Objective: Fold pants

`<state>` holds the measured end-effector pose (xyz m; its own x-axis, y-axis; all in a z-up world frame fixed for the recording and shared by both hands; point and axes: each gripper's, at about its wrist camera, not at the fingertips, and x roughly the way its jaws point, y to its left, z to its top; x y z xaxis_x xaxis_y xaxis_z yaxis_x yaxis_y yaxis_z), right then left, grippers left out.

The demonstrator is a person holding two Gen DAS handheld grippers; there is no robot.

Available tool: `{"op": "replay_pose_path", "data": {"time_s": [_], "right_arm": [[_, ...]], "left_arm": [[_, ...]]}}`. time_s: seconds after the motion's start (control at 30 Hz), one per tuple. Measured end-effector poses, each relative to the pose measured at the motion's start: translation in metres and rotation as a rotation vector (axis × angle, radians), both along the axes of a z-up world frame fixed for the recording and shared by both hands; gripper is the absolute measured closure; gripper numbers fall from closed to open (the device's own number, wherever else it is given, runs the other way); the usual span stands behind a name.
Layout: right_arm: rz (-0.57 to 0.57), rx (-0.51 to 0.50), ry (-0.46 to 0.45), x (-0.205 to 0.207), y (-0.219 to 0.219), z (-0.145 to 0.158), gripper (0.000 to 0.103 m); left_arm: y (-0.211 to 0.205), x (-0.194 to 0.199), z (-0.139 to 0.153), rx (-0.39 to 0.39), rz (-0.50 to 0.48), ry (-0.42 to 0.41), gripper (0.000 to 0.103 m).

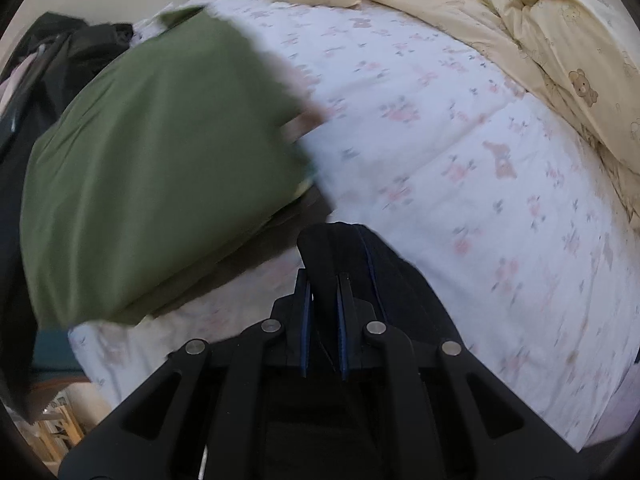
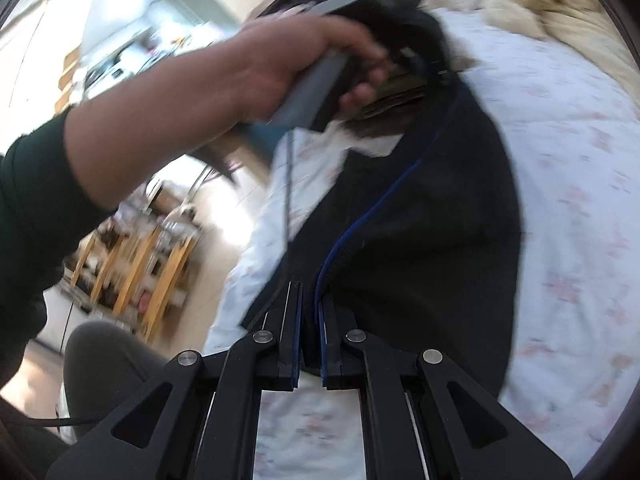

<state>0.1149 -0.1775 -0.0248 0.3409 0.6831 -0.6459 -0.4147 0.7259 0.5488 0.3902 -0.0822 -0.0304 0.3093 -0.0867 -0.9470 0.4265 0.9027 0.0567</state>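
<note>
The pants (image 2: 420, 220) are black with a thin blue side stripe and hang stretched above a white floral bed. In the right wrist view my right gripper (image 2: 310, 300) is shut on one edge of the pants by the stripe. The far end of the pants is held by my left gripper (image 2: 400, 20), gripped in the person's left hand (image 2: 260, 64). In the left wrist view my left gripper (image 1: 325, 280) is shut on a bunched fold of the pants (image 1: 360, 264), lifted above the bed.
A green pillow (image 1: 160, 168) lies left on the floral bed sheet (image 1: 440, 140). A cream duvet (image 1: 540, 40) is heaped at the far right. Dark clothes (image 1: 60, 52) sit at the far left. Wooden furniture (image 2: 140, 264) stands on the floor beside the bed.
</note>
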Motion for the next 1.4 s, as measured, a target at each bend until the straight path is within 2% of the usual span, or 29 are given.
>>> {"op": "replay_pose_path", "data": {"time_s": [0.13, 0.2, 0.37, 0.47, 0.57, 0.67, 0.7, 0.73, 0.77, 0.8, 0.83, 0.9, 1.0, 1.1, 1.17, 1.3, 1.4], "right_arm": [[0.056, 0.040, 0.053, 0.006, 0.051, -0.008, 0.097], [0.095, 0.028, 0.045, 0.006, 0.080, -0.010, 0.097], [0.154, 0.014, 0.084, 0.014, 0.123, -0.033, 0.097], [0.169, -0.018, 0.116, 0.018, 0.138, -0.048, 0.097], [0.170, -0.035, 0.133, 0.021, 0.151, -0.059, 0.097], [0.163, -0.048, 0.162, 0.022, 0.156, -0.067, 0.097], [0.161, -0.059, 0.163, 0.022, 0.157, -0.070, 0.097], [0.164, -0.067, 0.163, 0.021, 0.158, -0.071, 0.097], [0.165, -0.075, 0.165, 0.021, 0.157, -0.072, 0.097], [0.161, -0.075, 0.171, 0.021, 0.155, -0.074, 0.097], [0.158, -0.070, 0.176, 0.023, 0.153, -0.075, 0.097], [0.152, -0.061, 0.179, 0.022, 0.152, -0.076, 0.097], [0.164, -0.064, 0.164, 0.022, 0.160, -0.078, 0.097], [0.182, -0.088, 0.160, 0.017, 0.178, -0.083, 0.097], [0.200, -0.120, 0.167, 0.014, 0.189, -0.092, 0.095], [0.205, -0.141, 0.177, 0.005, 0.211, -0.113, 0.088], [0.213, -0.119, 0.201, -0.003, 0.218, -0.119, 0.074]], "left_arm": [[0.050, -0.006, -0.002, 0.005, 0.021, -0.009, 0.094], [0.071, -0.010, -0.008, 0.025, 0.020, -0.012, 0.094], [0.120, -0.009, -0.050, 0.063, 0.069, 0.006, 0.094], [0.145, -0.005, -0.072, 0.037, 0.136, 0.022, 0.094], [0.154, -0.004, -0.091, 0.038, 0.142, 0.030, 0.094], [0.159, -0.005, -0.107, 0.056, 0.166, 0.034, 0.086], [0.161, -0.005, -0.108, 0.071, 0.178, 0.027, 0.073], [0.165, -0.007, -0.106, 0.086, 0.204, 0.006, 0.056], [0.169, -0.008, -0.103, 0.094, 0.226, -0.011, 0.048], [0.174, -0.011, -0.099, 0.091, 0.235, -0.016, 0.035], [0.180, -0.013, -0.093, 0.073, 0.243, -0.012, 0.028], [0.196, -0.023, -0.077, -0.014, 0.259, 0.019, 0.028], [0.221, -0.051, -0.051, -0.094, 0.307, 0.037, 0.028], [0.247, -0.088, -0.028, -0.138, 0.346, 0.035, 0.028], [0.260, -0.107, -0.019, -0.140, 0.367, 0.028, 0.027], [0.285, -0.141, -0.018, -0.177, 0.432, 0.063, 0.025], [0.294, -0.159, -0.023, -0.222, 0.483, 0.087, 0.025]]}}
